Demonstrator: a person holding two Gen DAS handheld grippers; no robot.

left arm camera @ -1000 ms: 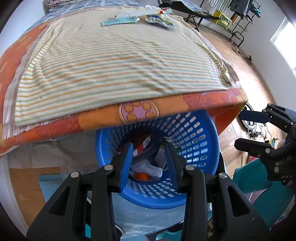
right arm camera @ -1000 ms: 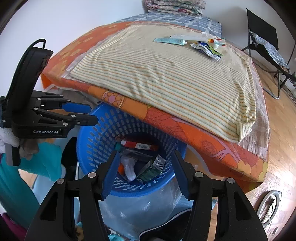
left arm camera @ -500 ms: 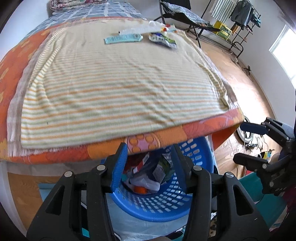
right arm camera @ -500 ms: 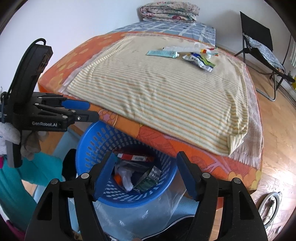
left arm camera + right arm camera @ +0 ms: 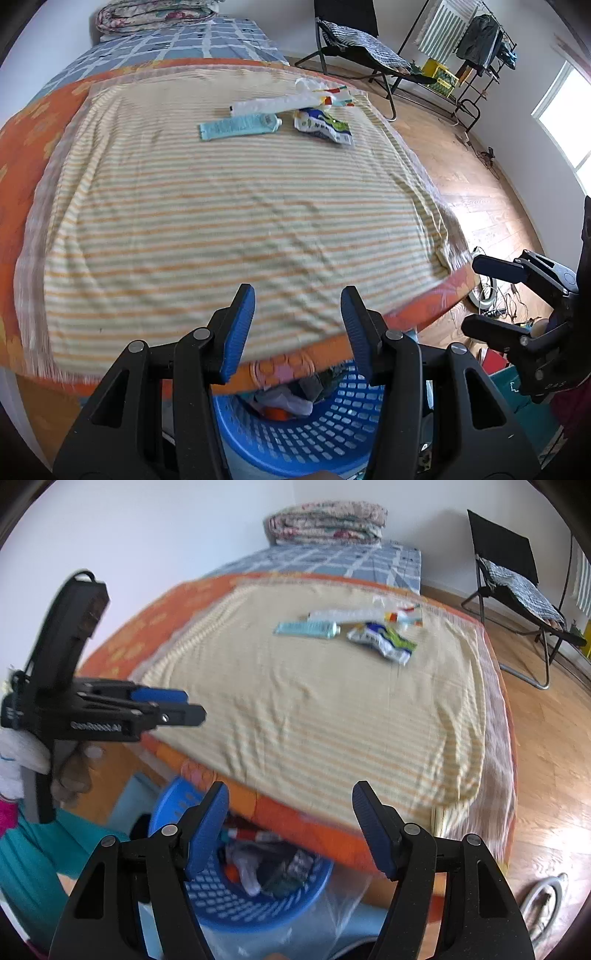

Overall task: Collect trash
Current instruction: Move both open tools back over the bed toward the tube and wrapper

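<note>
Bed (image 5: 22, 155) w/ striped sheet (image 5: 229, 229); tube (image 5: 240, 125), wrappers (image 5: 323, 127) at far end.

"GenRobot.AI", blurred, on left gripper (image 5: 184, 707)

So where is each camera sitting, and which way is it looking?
Left wrist view: it sits on the left claw, looking down along its open fingers across the striped bed cover; the right claw shows at the right edge.
Right wrist view: it sits on the right claw, facing the same bed; the left claw and a hand holding it show at left.
Both see the trash wrappers at the far end and the blue basket below.
</note>
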